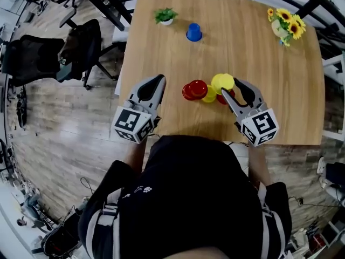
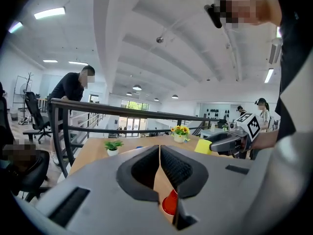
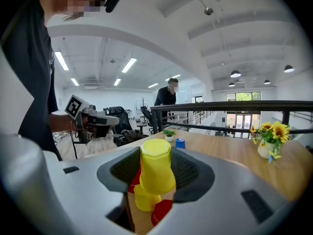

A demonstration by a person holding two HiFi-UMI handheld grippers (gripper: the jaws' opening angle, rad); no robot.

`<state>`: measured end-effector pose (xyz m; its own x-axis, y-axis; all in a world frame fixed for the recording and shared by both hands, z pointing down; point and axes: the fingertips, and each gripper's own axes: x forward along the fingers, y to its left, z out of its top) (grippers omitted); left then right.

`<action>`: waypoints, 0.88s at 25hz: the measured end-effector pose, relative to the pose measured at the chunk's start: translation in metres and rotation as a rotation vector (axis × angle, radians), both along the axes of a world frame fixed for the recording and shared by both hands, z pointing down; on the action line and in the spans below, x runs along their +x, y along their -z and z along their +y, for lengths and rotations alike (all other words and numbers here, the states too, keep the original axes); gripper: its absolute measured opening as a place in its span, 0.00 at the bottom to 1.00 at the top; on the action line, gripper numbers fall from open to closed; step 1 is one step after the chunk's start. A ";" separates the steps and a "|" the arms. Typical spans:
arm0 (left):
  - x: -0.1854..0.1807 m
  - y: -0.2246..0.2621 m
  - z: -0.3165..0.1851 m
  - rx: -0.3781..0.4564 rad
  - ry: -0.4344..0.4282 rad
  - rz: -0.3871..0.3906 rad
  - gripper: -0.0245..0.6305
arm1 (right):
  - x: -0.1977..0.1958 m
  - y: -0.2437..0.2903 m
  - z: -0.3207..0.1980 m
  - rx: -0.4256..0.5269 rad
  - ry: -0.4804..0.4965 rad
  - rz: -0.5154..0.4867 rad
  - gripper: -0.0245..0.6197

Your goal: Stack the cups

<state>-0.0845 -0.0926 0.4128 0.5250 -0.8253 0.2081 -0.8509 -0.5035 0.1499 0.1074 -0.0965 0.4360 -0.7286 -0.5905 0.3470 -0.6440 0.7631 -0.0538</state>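
Close over the yellow cup resting on the bench, the right claw clamps a second yellow cup, inverted. Lowered off-centre, it could knock the red cups just beside — toppling them. The left claw, pinched together and empty, sits further left.

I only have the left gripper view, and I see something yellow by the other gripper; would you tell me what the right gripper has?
Observer: The right gripper is shut on a yellow cup, held upside down.
Operator: Is there another yellow one to stack it on?
Observer: Yes, a second yellow cup stands on the table, close beside the held one.
Operator: And the red cups?
Observer: The head view shows two red cups side by side, left of the yellow ones, and a third red cup partly under the right gripper.
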 end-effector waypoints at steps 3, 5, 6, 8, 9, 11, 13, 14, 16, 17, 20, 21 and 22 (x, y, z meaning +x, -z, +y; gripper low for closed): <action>0.005 0.000 0.000 0.004 -0.018 0.002 0.06 | 0.002 -0.008 0.009 -0.025 -0.014 -0.003 0.35; 0.006 0.000 0.000 0.004 -0.023 0.002 0.06 | 0.002 -0.013 0.014 -0.035 -0.019 0.003 0.35; 0.007 0.000 0.001 0.004 -0.025 0.001 0.06 | 0.002 -0.015 0.016 -0.039 -0.020 0.007 0.35; 0.007 0.001 0.002 0.003 -0.027 -0.002 0.06 | 0.002 -0.018 0.018 -0.045 -0.021 0.014 0.35; 0.007 0.001 0.002 0.001 -0.026 -0.002 0.06 | 0.002 -0.020 0.018 -0.047 -0.020 0.019 0.35; 0.008 0.001 0.003 -0.005 -0.025 -0.001 0.06 | 0.002 -0.023 0.017 -0.051 -0.018 0.029 0.35; 0.008 0.000 0.002 -0.007 -0.023 -0.002 0.06 | 0.002 -0.027 0.016 -0.058 -0.018 0.032 0.35; 0.008 -0.001 0.003 -0.008 -0.022 -0.003 0.06 | 0.002 -0.029 0.016 -0.061 -0.017 0.033 0.35; 0.008 -0.001 0.003 -0.009 -0.018 -0.004 0.06 | 0.002 -0.032 0.016 -0.068 -0.015 0.035 0.35; 0.008 -0.001 0.003 -0.010 -0.017 -0.005 0.06 | 0.003 -0.034 0.016 -0.072 -0.016 0.036 0.35; 0.008 -0.001 0.004 -0.016 -0.012 -0.007 0.07 | 0.005 -0.040 0.017 -0.082 -0.024 0.050 0.35; 0.007 -0.002 0.004 -0.019 -0.011 -0.007 0.06 | 0.005 -0.041 0.017 -0.086 -0.025 0.053 0.35; 0.007 -0.002 0.004 -0.021 -0.009 -0.008 0.07 | 0.005 -0.043 0.016 -0.089 -0.025 0.055 0.35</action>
